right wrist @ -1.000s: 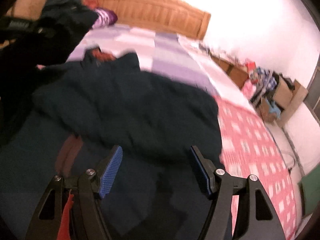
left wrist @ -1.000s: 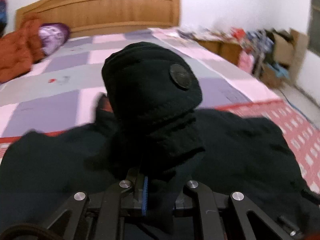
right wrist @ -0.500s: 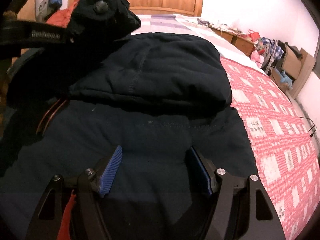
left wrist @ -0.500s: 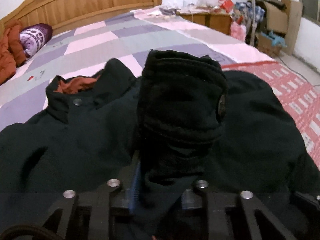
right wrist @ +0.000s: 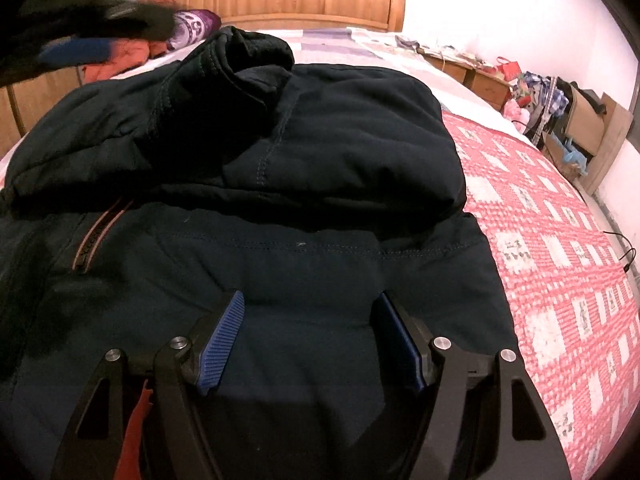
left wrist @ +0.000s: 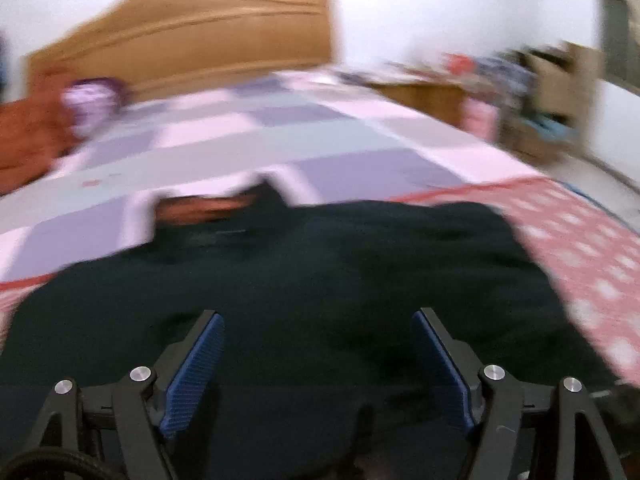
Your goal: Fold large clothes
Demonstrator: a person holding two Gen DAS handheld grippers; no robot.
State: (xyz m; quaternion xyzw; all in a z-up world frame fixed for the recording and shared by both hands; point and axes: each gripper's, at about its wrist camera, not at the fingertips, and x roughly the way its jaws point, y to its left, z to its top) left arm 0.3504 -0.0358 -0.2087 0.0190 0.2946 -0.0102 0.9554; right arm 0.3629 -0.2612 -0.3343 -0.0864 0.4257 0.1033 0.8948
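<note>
A large dark navy jacket point(right wrist: 320, 168) lies spread on the bed, a sleeve folded across its chest with the cuff point(right wrist: 244, 60) resting near the collar. In the blurred left wrist view the jacket point(left wrist: 320, 280) fills the foreground, its orange-lined collar point(left wrist: 208, 208) at the far edge. My left gripper point(left wrist: 318, 356) is open and empty above the jacket; it also shows blurred at the top left of the right wrist view point(right wrist: 76, 46). My right gripper point(right wrist: 312, 328) is open and empty, low over the jacket's lower part.
The bed has a pink checked cover point(right wrist: 560, 260) to the right and a lilac patchwork sheet point(left wrist: 280, 140) beyond. A wooden headboard point(right wrist: 288, 0), an orange garment point(right wrist: 120, 56) and a purple pillow point(right wrist: 192, 28) lie at the far end. Boxes and clutter point(right wrist: 560, 96) line the right wall.
My left gripper has opened and let go of the sleeve cuff, which now lies on the jacket's chest, and has pulled back fast. The right gripper stays open, nearly still.
</note>
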